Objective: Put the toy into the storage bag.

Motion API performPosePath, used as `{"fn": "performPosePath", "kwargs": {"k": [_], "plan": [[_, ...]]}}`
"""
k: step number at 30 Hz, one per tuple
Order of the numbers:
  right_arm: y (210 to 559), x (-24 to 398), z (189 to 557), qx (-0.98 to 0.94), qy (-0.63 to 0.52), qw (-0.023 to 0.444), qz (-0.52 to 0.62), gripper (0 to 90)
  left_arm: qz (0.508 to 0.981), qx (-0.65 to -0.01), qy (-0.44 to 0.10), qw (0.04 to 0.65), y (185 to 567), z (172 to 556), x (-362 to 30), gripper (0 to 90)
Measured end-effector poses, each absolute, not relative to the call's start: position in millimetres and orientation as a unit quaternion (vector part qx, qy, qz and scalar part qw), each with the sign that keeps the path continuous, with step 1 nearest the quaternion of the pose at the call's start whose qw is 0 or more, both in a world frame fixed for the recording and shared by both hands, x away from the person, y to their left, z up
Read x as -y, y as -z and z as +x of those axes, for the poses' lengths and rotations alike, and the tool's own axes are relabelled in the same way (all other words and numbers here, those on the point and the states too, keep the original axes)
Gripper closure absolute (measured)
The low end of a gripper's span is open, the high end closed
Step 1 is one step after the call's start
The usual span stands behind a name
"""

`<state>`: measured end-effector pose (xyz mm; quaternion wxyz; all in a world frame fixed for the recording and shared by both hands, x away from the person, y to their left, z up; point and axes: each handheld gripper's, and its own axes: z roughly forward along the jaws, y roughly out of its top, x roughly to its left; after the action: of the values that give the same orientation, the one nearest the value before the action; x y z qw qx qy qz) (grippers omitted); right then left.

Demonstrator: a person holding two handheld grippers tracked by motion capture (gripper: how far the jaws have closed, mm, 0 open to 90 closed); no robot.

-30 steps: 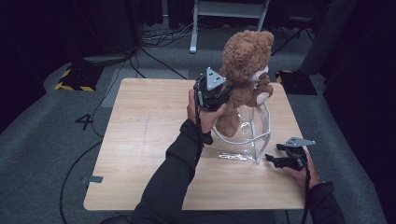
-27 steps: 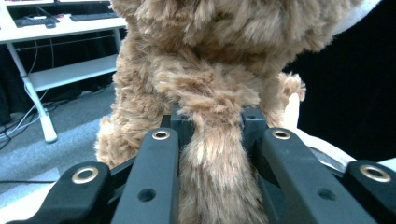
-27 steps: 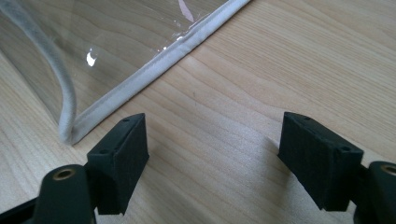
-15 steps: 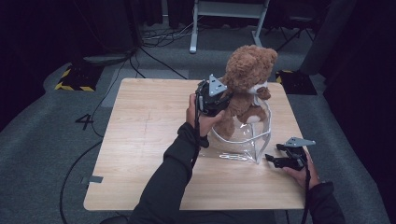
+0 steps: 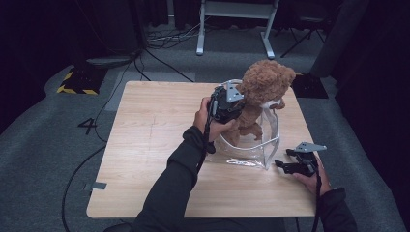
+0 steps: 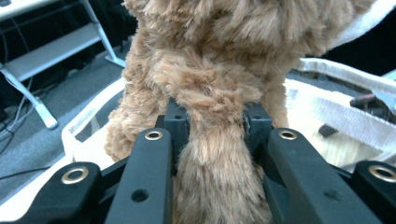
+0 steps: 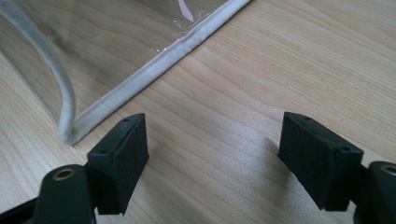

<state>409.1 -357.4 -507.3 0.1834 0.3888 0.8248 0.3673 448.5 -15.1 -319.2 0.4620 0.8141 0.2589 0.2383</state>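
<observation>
- High view: one wooden table [image 5: 145,159], one brown teddy bear [image 5: 261,92], one clear plastic bag [image 5: 263,145] with white trim, two grippers. The bear stands upright with its legs inside the bag's mouth, at the table's far right part. The left gripper [image 5: 235,99] meets the bear's side from the left, level with its body. The right gripper [image 5: 285,164] rests low near the table's right edge, just beside the bag's near corner and apart from the bear.
- Left gripper view: one furry limb of the bear [image 6: 212,154] runs between the two black jaws, whose pads press it on both sides; the jaws have just been easing apart slightly, yet the limb remains clamped. The bag's white-trimmed rim [image 6: 336,74] lies behind the bear.
- Right gripper view: two jaws stand wide apart over bare tabletop [image 7: 261,93], gripping nothing. The bag's trimmed corner [image 7: 70,133] lies just beyond the left jaw, not between them.
</observation>
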Motion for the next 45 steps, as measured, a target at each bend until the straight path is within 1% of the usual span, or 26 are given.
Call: {"fn": "performPosePath", "kwargs": {"k": [24,30,35,45], "plan": [[507.3,357.5,409.1,-0.825,-0.367,0.183,0.389,23.7,0.866,-0.233,-0.213,0.388,316.9,460.0,14.4,70.5],[507.3,357.5,409.1,-0.825,-0.367,0.183,0.389,23.7,0.878,-0.226,-0.197,0.373,320.2,463.0,13.7,70.8],[507.3,357.5,409.1,-0.825,-0.367,0.184,0.389,23.8,0.888,-0.220,-0.201,0.350,323.2,463.1,16.4,70.6],[507.3,357.5,409.1,-0.825,-0.367,0.183,0.389,23.8,0.898,-0.224,-0.188,0.329,332.8,465.9,17.5,69.7]]}}
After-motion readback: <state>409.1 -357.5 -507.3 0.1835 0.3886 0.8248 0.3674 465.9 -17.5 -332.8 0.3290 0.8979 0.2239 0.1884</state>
